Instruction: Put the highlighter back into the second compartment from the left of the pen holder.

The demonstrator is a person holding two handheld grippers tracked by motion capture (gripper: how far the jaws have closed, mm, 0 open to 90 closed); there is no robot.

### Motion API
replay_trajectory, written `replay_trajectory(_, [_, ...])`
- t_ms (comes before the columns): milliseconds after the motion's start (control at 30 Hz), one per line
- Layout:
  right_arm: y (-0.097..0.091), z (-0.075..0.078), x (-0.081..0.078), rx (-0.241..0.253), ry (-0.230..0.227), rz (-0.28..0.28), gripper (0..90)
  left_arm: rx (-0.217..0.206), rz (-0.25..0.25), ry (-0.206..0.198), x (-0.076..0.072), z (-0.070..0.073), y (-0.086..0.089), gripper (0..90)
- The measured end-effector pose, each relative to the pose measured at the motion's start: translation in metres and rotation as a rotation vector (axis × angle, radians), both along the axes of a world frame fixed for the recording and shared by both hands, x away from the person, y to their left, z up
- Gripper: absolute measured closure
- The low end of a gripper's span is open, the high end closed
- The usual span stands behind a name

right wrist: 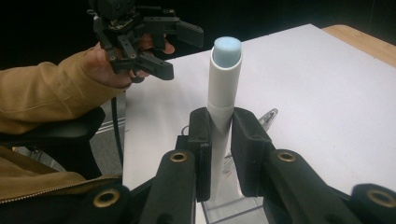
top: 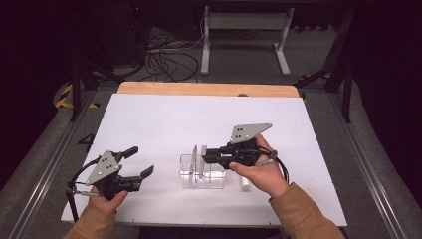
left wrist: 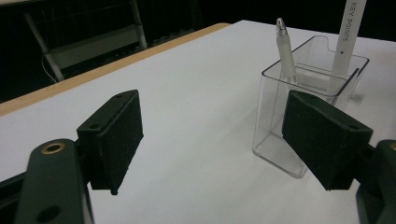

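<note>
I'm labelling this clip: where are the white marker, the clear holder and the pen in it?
white marker [right wrist: 225, 79]: right gripper view, its barrel above the jaws.
clear holder [left wrist: 275, 116]: left gripper view, its near wall.
pen [left wrist: 286, 51]: left gripper view, its frosted upper barrel.

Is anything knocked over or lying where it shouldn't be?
One thing: a small white tube lies flat on the table, just right of the clear holder instead of in it. The holder stands upright, with a pen leaning inside and a white marker gripped by the right gripper.

High view overhead, gripper views close, all sharing clear holder [top: 201, 172]
</note>
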State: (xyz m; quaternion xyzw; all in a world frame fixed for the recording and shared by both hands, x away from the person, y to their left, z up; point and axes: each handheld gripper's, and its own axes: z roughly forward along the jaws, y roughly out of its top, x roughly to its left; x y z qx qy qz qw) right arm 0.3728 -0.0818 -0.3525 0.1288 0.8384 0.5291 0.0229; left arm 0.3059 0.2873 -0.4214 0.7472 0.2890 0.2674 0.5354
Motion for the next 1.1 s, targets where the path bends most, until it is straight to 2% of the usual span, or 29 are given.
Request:
replay_trajectory(133, [0.001,-0.002,-0.001,-0.010,-0.001,-0.008,78.4,-0.001,-0.001,0.000,0.000,0.000,0.000,21.3])
replay_trajectory(233, [0.000,-0.003,-0.002,-0.022,-0.026,-0.024,76.6,-0.001,-0.001,0.001,0.000,0.000,0.000,21.3])
replay_trajectory(333, [-0.002,-0.001,-0.003,-0.012,-0.041,-0.053,64.3,-0.001,-0.002,0.000,0.000,0.000,0.000,21.2])
replay_trajectory(467, [-0.008,0.002,-0.004,-0.020,-0.082,-0.096,54.2,-0.002,-0.002,0.001,0.001,0.000,0.001,21.2])
replay_trajectory(900, [-0.032,0.014,-0.008,0.002,-0.144,-0.178,44.7,-0.004,-0.003,0.000,0.001,0.000,0.000,21.2])
replay_trajectory(1100, [-0.041,0.016,-0.010,-0.001,-0.153,-0.216,40.7,-0.004,-0.002,-0.002,0.001,0.001,0.000,21.2])
